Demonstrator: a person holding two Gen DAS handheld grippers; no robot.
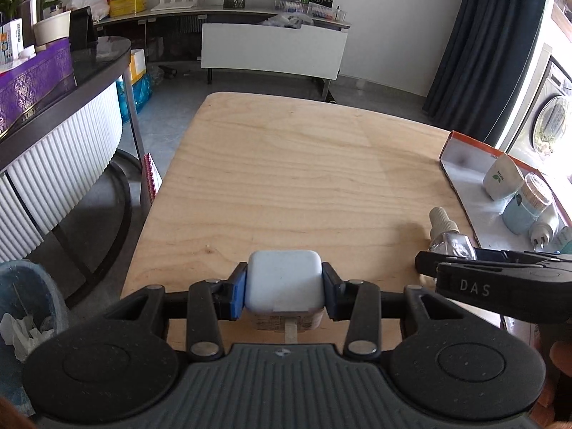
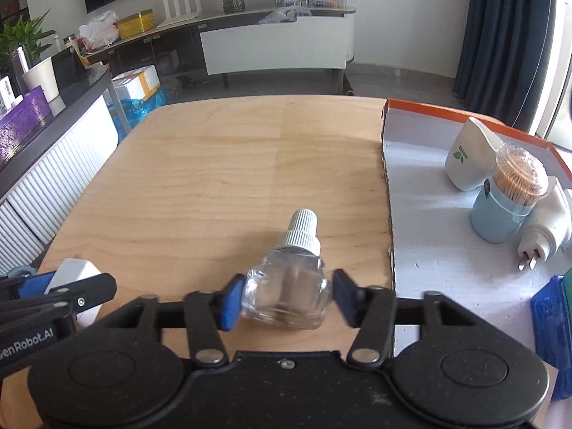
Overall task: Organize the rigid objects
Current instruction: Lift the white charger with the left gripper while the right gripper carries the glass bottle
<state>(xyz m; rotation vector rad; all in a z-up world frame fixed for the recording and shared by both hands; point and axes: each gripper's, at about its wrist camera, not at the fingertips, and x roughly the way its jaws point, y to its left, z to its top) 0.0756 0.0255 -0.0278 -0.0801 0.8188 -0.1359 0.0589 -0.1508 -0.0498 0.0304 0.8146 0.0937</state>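
The left hand-held gripper point(image 1: 285, 291) is clamped on a white square box point(image 1: 284, 284), with one blue pad point(image 1: 238, 295) pressed on each side of it. The box sits low over the near edge of the wooden table point(image 1: 286, 164); whether it rests on the wood or is lifted a little cannot be told. The right hand-held gripper point(image 2: 285, 298) has its two sides around a small clear glass bottle point(image 2: 286, 291) with a white ribbed cap point(image 2: 302, 232). The left blue pad point(image 2: 232, 300) touches the glass, but there is a thin gap on the right side, so the pads are not squeezing it tight. The bottle lies on the table with its cap pointing away, just beside the box lid. That flat box lid point(image 2: 429, 221), white inside with an orange rim, lies on the right part of the table. Inside it are a white cup with a green leaf point(image 2: 464, 159), a light blue toothpick jar point(image 2: 507, 200) with a clear top, and a white plug point(image 2: 540, 236) with two metal prongs. A blue thing point(image 2: 550, 325) lies at the near right corner.
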